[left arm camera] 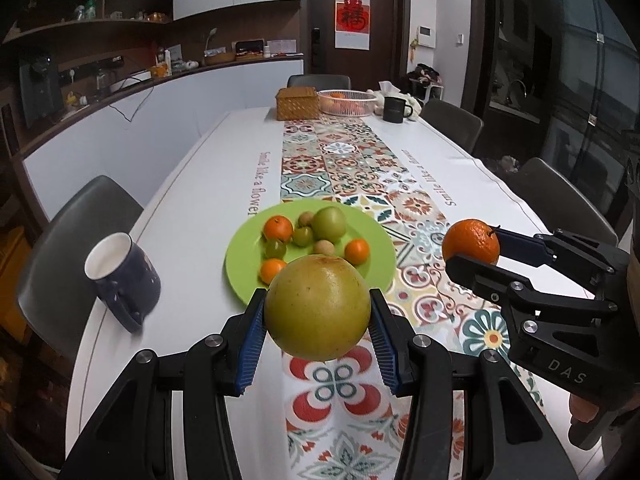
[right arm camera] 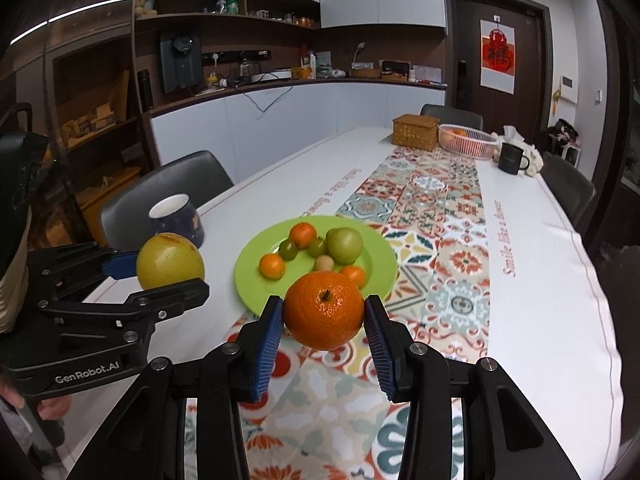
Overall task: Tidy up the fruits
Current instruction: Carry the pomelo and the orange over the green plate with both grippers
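My left gripper (left arm camera: 318, 314) is shut on a large yellow-green round fruit (left arm camera: 317, 307) and holds it above the table, just in front of the green plate (left arm camera: 372, 236). The plate holds several small oranges, green fruits and small brown fruits. My right gripper (right arm camera: 324, 312) is shut on an orange (right arm camera: 323, 311) with its stem up, held above the patterned runner, near the plate's (right arm camera: 248, 276) front edge. In the left wrist view the right gripper (left arm camera: 474, 250) sits right of the plate. In the right wrist view the left gripper (right arm camera: 168, 270) sits left of it.
A dark blue mug (left arm camera: 120, 276) stands left of the plate near the table edge. At the far end are a wicker box (left arm camera: 297, 103), a white basket of oranges (left arm camera: 347, 101) and a black mug (left arm camera: 395, 109). Grey chairs surround the table.
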`<state>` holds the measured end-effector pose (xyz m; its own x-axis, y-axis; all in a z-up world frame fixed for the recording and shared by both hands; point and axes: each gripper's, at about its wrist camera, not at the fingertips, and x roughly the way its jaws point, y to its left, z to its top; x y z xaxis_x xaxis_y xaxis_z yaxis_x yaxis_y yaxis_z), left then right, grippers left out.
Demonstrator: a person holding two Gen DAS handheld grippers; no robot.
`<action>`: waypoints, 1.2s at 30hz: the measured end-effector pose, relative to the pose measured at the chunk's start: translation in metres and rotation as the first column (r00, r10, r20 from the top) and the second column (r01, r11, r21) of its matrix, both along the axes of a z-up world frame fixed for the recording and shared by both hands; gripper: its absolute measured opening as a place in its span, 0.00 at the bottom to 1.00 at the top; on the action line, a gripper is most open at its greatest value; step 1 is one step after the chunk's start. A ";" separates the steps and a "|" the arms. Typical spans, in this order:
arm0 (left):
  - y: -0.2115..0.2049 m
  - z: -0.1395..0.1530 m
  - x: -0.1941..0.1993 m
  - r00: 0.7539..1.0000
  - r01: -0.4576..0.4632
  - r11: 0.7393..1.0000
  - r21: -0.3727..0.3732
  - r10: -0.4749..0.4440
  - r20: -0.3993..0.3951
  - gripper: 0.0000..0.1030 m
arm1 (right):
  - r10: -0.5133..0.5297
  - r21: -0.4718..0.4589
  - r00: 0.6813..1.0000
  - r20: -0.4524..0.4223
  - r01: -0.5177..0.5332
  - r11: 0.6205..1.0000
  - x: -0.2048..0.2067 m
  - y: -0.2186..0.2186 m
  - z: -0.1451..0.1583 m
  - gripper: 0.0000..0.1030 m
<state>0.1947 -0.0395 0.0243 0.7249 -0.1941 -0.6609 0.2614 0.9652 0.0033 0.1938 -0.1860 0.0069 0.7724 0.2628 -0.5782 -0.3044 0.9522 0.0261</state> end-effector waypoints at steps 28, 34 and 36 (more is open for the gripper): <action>0.005 -0.031 0.099 0.998 -0.019 1.000 -0.011 0.018 -0.063 0.47 | -0.009 -0.046 0.993 -0.116 0.004 0.999 0.114 0.012 -0.025 0.41; 0.001 -0.046 0.113 0.995 -0.006 1.000 -0.009 0.005 -0.098 0.47 | -0.016 -0.043 0.987 -0.159 0.010 0.999 0.137 0.012 -0.040 0.41; -0.001 -0.052 0.117 0.994 0.002 1.000 -0.003 -0.002 -0.111 0.47 | -0.018 -0.040 0.984 -0.175 0.011 0.999 0.144 0.012 -0.045 0.41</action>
<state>0.3120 -0.0406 -0.0273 0.6470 -0.1975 -0.7364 0.2621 0.9646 -0.0284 0.3377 -0.1744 -0.0376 0.6616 0.2272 -0.7146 -0.2844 0.9578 0.0412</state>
